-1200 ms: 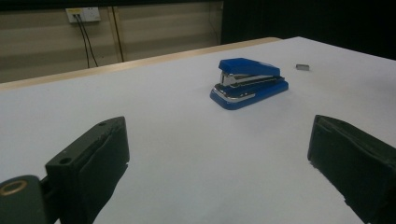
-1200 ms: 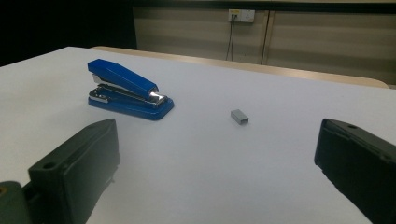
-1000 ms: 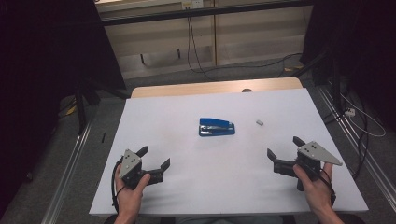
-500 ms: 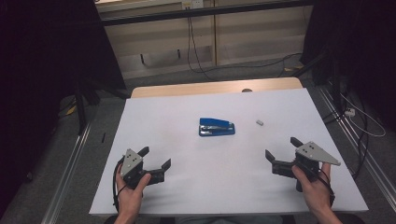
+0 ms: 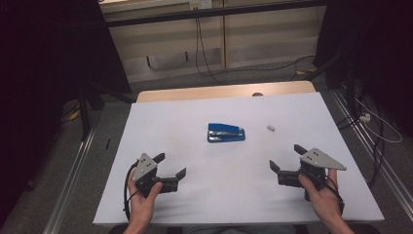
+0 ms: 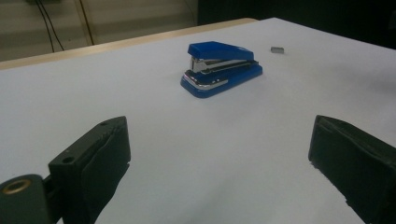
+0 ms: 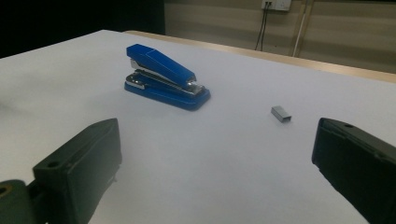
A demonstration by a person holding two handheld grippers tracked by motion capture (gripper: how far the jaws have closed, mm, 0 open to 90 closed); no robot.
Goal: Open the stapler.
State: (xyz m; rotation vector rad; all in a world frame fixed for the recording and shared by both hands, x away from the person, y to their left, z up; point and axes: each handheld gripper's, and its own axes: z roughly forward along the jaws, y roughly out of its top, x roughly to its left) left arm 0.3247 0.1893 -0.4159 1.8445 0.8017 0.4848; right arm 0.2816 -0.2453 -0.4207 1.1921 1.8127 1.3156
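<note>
Here, one blue stapler point(image 5: 226, 132) and one staple block point(image 5: 271, 128) lie on the table point(image 5: 160, 126); left gripper point(image 5: 170, 166) and right gripper point(image 5: 286, 158) fingers apart.

We seem to be in a lab or recording room rather than a home: a table point(image 5: 160, 122) covered in a plain white sheet stands alone as the one work surface. Beyond the table's far edge we see bare pale wall panels point(image 5: 272, 36) with loose black cables point(image 5: 202, 44) hanging down to the floor. On either side of the table dark curtains point(image 5: 53, 53) close the space in, and metal rails point(image 5: 73, 165) run along the floor.
</note>
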